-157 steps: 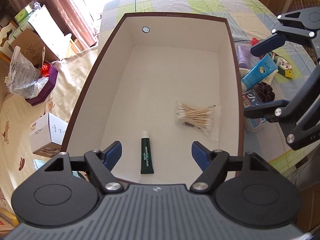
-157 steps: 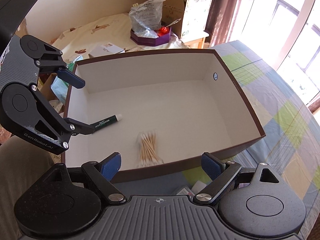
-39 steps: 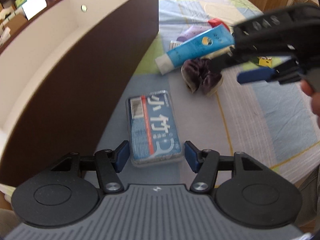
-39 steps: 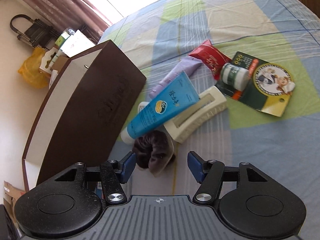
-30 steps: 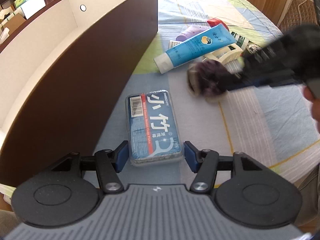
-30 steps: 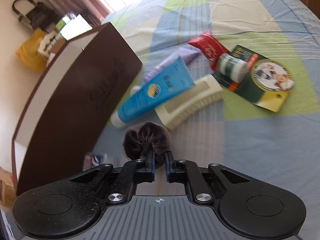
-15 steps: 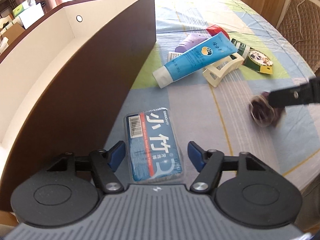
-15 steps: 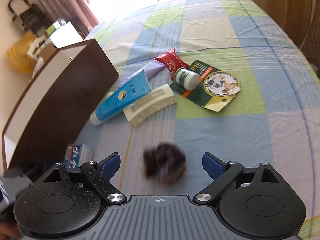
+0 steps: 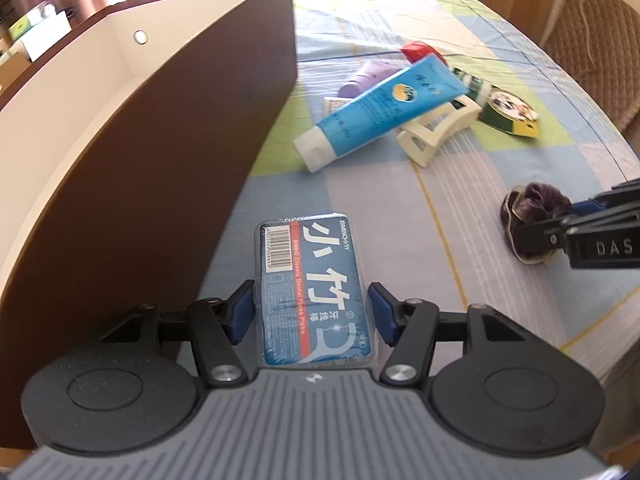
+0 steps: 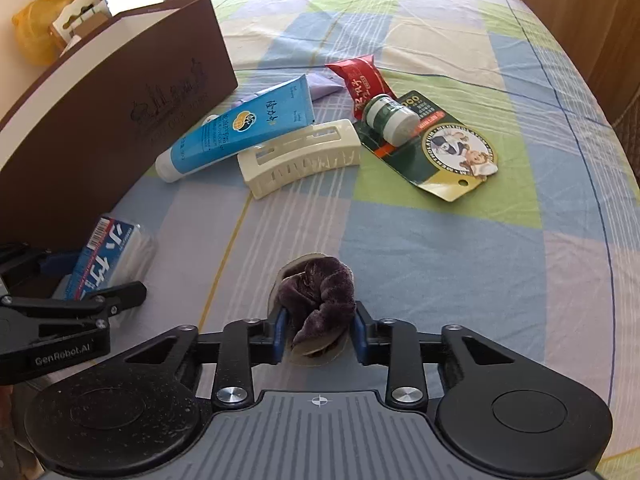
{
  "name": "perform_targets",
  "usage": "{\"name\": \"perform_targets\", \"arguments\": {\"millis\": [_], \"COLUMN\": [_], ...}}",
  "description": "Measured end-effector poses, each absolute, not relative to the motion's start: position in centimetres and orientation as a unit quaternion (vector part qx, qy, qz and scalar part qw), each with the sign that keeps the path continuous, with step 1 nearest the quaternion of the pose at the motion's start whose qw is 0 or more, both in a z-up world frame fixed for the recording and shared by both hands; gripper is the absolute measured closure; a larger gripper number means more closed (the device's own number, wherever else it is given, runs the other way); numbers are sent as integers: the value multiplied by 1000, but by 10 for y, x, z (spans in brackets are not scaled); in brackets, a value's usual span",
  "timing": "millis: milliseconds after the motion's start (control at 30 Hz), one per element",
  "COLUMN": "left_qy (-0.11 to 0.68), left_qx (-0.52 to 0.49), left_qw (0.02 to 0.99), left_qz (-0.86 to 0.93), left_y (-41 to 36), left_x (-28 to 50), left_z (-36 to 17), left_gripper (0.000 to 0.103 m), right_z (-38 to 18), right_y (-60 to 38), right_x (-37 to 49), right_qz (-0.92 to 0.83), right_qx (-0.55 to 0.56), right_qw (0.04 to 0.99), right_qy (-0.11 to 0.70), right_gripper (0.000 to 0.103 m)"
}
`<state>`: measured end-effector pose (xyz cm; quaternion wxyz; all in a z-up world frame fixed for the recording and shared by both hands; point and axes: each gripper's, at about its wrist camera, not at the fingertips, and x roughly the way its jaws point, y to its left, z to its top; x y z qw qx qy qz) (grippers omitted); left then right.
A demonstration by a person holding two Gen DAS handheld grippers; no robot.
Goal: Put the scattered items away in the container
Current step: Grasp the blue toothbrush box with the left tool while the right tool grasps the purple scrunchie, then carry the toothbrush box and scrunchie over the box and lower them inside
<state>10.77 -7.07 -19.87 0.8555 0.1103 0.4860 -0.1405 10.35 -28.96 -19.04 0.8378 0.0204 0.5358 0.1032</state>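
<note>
A blue box of dental floss picks [image 9: 308,272] lies on the checked bedspread beside the brown container [image 9: 160,140], and my left gripper [image 9: 311,316] is shut on its two long sides. My right gripper [image 10: 319,328] is shut on a dark purple scrunchie [image 10: 316,284] that rests low on the bedspread. The right wrist view shows the floss box [image 10: 108,248] at the left, in the left gripper [image 10: 96,276]. At the right edge of the left wrist view, the right gripper [image 9: 548,220] holds the scrunchie [image 9: 532,204]. The container's inside is mostly hidden.
A blue tube [image 10: 240,128], a cream hair claw [image 10: 300,156], a purple tube [image 10: 324,86], a red sachet [image 10: 360,80] and a green card with a small jar [image 10: 432,144] lie together near the container's corner [image 10: 216,40]. Bare bedspread spreads to the right.
My right gripper let the scrunchie go, pulled back, then shut on it again nearer the bed's edge. My left fingers have narrowed onto the floss box.
</note>
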Motion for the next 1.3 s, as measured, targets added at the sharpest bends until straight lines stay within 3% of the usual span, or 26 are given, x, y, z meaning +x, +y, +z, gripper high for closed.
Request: {"name": "perform_targets", "arguments": {"millis": [300, 800, 1300], "left_qy": [457, 389, 412], "left_qx": [116, 94, 71], "left_qw": [862, 900, 902], "left_qz": [-184, -172, -108], "left_y": [-74, -3, 74], "left_x": [90, 91, 119], "left_z": [-154, -61, -60], "left_gripper": [49, 49, 49], "right_z": [-180, -121, -54], "right_y": [-305, -285, -206], "right_x": [89, 111, 151], "right_qz": [96, 166, 299], "right_qx": [70, 70, 19], "right_qw": [826, 839, 840], "right_qy": [551, 513, 452], "right_gripper": [73, 73, 73]}}
